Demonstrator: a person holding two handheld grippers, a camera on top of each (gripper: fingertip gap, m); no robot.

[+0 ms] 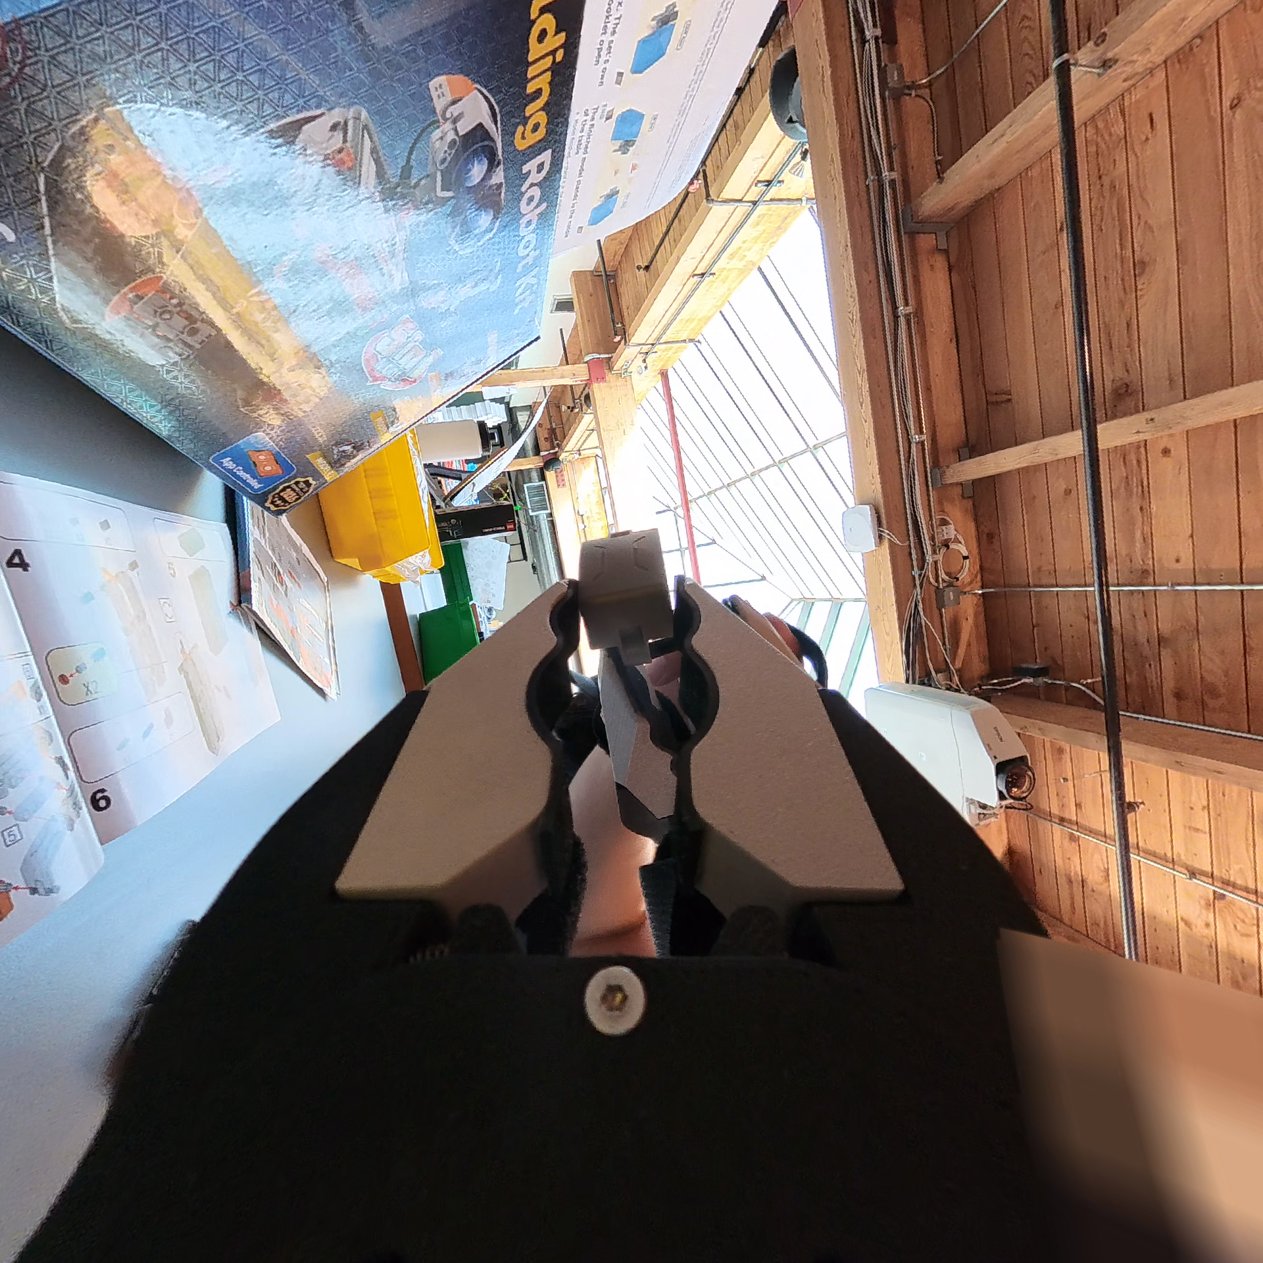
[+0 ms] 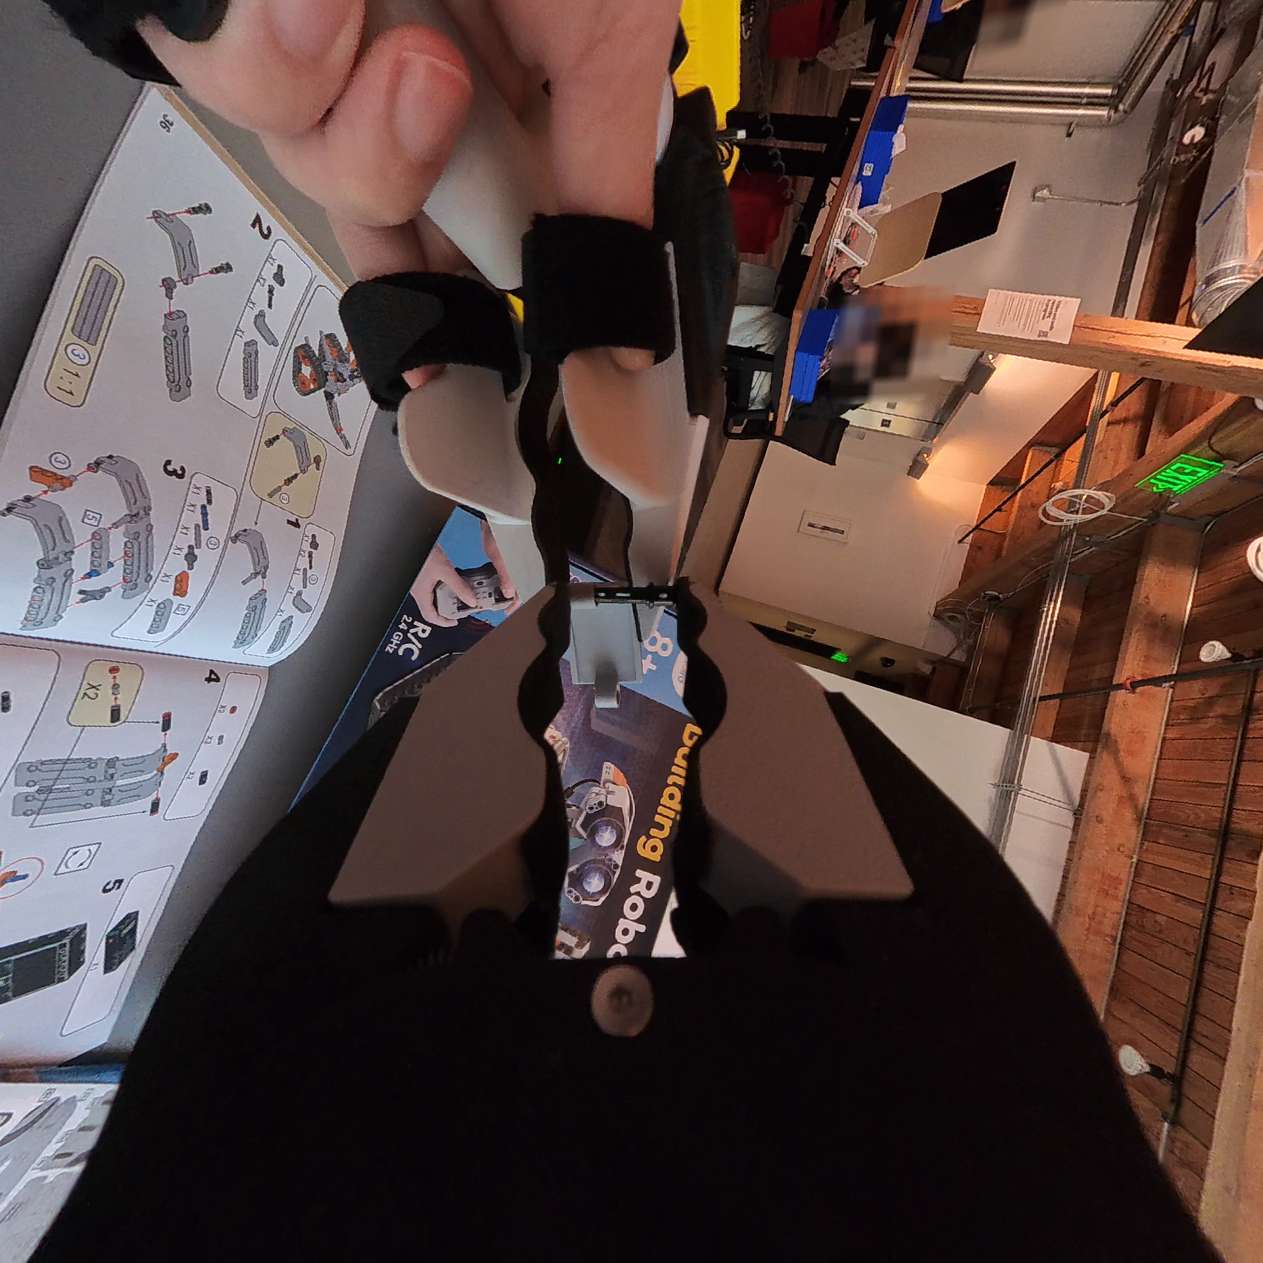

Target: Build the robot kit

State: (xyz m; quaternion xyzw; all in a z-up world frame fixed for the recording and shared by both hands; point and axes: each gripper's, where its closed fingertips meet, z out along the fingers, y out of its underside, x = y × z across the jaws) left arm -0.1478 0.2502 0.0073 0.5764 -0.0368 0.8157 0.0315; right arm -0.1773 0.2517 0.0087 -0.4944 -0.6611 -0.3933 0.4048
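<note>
Grey block piece (image 1: 618, 588) pinched at tips of left claw (image 1: 625, 601). Right claw (image 2: 618, 605) clamps thin black pin (image 2: 632, 594) against same grey part, raised above desk (image 1: 328, 738) and instruction booklet (image 2: 137, 478). Risk: tip-only grips; twist could pop pin free, drop onto kit box (image 1: 273, 205).

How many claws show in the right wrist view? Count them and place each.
2. The right claw fills the bottom, closed on a grey block; the left claw is above it, held by a hand. None hidden.
</note>
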